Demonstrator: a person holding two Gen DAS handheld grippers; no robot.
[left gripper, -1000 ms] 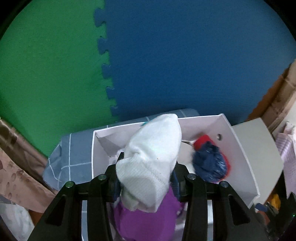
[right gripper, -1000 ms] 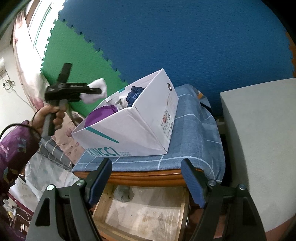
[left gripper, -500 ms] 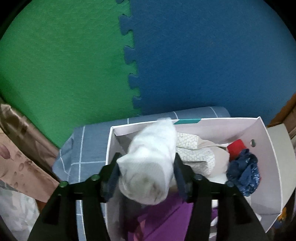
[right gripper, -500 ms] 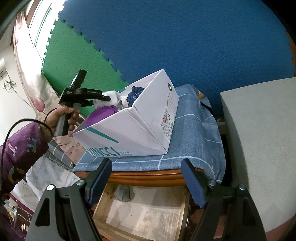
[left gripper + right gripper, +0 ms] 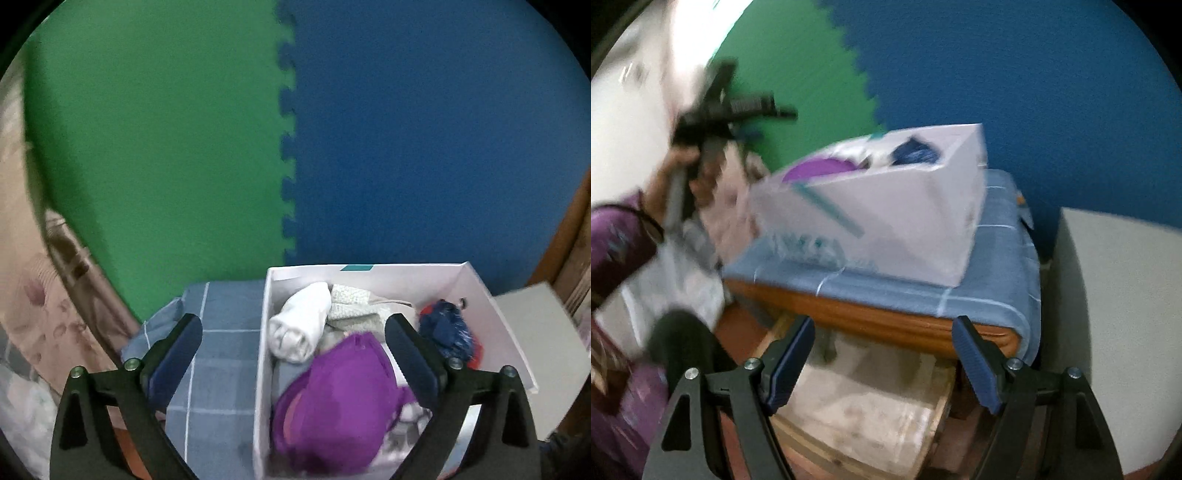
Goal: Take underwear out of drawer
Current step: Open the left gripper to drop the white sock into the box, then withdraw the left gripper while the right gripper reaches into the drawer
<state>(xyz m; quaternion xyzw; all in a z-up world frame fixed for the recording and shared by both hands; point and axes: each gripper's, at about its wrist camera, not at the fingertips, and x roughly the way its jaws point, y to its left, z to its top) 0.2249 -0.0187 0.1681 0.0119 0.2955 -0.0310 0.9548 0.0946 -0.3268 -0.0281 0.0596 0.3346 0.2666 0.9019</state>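
My left gripper [image 5: 293, 350] hangs over the near left corner of the white box [image 5: 480, 291], its jaws opening wide. No pad touches anything. A white rolled garment [image 5: 301, 328] lies loose in the box beside a purple garment [image 5: 340, 406], a cream knit piece [image 5: 351, 306] and a navy bundle [image 5: 445, 328]. My right gripper [image 5: 882, 363] is open and empty above the open wooden drawer [image 5: 868, 406], whose pale floor shows. In the blurred right wrist view the left gripper [image 5: 738, 107] is held up left of the box [image 5: 886, 221].
The box stands on a blue checked cloth [image 5: 997, 295] over a wooden table edge [image 5: 886, 325]. A grey block [image 5: 1119, 314] is at the right. Green and blue foam mats [image 5: 406, 147] cover the wall behind. A hand [image 5: 687, 166] and a purple sleeve [image 5: 617, 240] are at the left.
The left gripper let go of the white roll, which dropped into the box, and the jaws spread wide while pulling back to the left. The right view has tilted and blurred.
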